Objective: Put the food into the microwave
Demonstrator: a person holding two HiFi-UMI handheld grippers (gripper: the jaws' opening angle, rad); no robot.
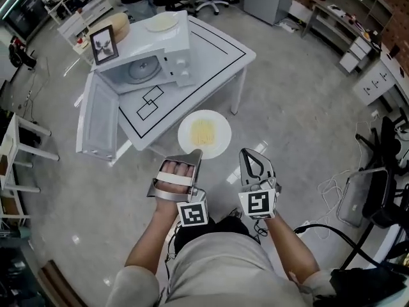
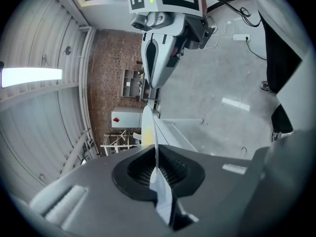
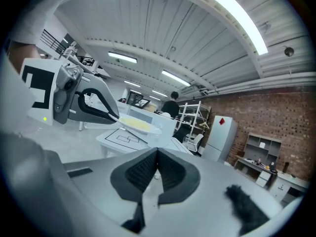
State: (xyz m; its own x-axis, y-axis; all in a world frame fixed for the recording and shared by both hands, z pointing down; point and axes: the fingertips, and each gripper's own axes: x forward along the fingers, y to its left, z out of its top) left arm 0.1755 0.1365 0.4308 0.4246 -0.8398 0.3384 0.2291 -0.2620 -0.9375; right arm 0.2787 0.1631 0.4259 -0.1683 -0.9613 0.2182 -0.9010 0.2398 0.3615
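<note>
Head view
- Left gripper [image 1: 195, 152]: its grey jaws are closed on the near rim of a round white plate [image 1: 217, 147]. A hand [image 1: 176, 171] is wrapped round its grip.
- Food: a flat yellow portion of food [image 1: 203, 132] lies in the middle of that plate. The plate is held in the air just off the near corner of a white table with black lines [image 1: 214, 47].
- Right gripper [image 1: 246, 153]: beside the left one and just clear of the plate's rim, jaws together and empty.
- Microwave: a white box-shaped microwave [image 1: 171, 51] sits on the table with its door [image 1: 97, 123] swung wide open and the round turntable [image 1: 142, 69] showing.
- On and near the microwave: a black-framed picture [image 1: 103, 45] stands at its far left corner, and a pale dish [image 1: 161, 22] lies on its top.

Left gripper view
- Left gripper [image 2: 157, 168]: the ribbed black pads [image 2: 174, 171] pinch the plate [image 2: 147, 126], which is seen edge-on and runs straight away from the jaws.
- Right gripper [image 2: 149, 85]: close above, over the grey floor [image 2: 222, 93].

Right gripper view
- Right gripper [image 3: 157, 163]: the pads [image 3: 140, 171] meet with nothing between them.
- Left gripper [image 3: 116, 117]: at the left, gripping the plate [image 3: 140, 127] by its edge with the yellow food [image 3: 132, 124] on top. The lined table [image 3: 121, 138] is beyond it.
</note>
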